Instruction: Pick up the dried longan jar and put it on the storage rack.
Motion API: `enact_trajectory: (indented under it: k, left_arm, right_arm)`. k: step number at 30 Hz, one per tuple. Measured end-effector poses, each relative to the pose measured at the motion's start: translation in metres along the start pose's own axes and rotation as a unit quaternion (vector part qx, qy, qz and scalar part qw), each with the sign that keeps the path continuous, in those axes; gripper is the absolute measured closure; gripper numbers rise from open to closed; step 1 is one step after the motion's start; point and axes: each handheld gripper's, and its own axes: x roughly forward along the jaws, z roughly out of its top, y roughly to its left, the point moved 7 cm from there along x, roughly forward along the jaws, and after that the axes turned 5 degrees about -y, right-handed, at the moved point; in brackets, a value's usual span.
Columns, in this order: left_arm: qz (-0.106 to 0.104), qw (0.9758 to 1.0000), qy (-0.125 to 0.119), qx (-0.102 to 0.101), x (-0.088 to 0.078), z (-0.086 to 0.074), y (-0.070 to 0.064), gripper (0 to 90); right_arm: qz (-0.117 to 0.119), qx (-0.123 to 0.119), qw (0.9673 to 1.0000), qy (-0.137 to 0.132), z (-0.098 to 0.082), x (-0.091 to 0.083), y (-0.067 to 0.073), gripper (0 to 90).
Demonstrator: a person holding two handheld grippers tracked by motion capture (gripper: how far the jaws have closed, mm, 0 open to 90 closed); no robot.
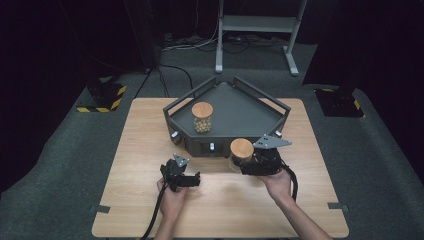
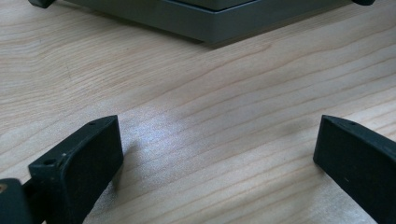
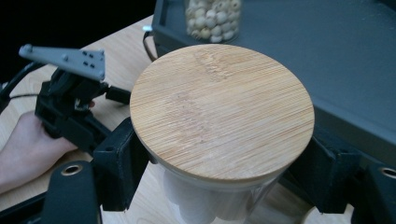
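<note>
Jar (image 3: 219,186) w/ bamboo lid (image 3: 222,109): your right gripper (image 1: 250,165) is clamped on the glass below it; could clip the tray rim (image 1: 220,142). Left gripper (image 2: 217,154) spread apart, empty.

I see dark room, grey carpet (image 1: 60,165), wooden bench (image 1: 220,210), white metal stand (image 1: 257,25) at back, yellow-black striped blocks (image 1: 102,97) on floor.
</note>
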Motion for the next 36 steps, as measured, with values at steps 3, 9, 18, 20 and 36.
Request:
enact_trajectory:
  k: [3, 9, 18, 20, 36]
  left_arm:
    - [0.0, 1.0, 0.0, 0.0, 0.0, 0.0, 0.0, 1.5]
    - [0.0, 1.0, 0.0, 0.0, 0.0, 0.0, 0.0, 1.5]
    - [0.0, 1.0, 0.0, 0.0, 0.0, 0.0, 0.0, 1.5]
    - [0.0, 1.0, 0.0, 0.0, 0.0, 0.0, 0.0, 1.5]
    - [0.0, 1.0, 0.0, 0.0, 0.0, 0.0, 0.0, 1.5]
  right_arm:
    - [-0.002, 0.008, 0.9999, -0.009, 0.008, -0.003, -0.005, 25.1]
    - [-0.007, 0.017, 0.9997, -0.013, 0.02, -0.005, -0.012, 25.1]
    - [-0.026, 0.027, 0.9992, -0.013, 0.036, -0.001, -0.017, 25.0]
    - [-0.031, 0.026, 0.9991, -0.014, 0.04, 0.001, -0.017, 25.1]
    - [-0.065, 0.029, 0.9974, -0.009, 0.065, 0.021, -0.022, 25.1]
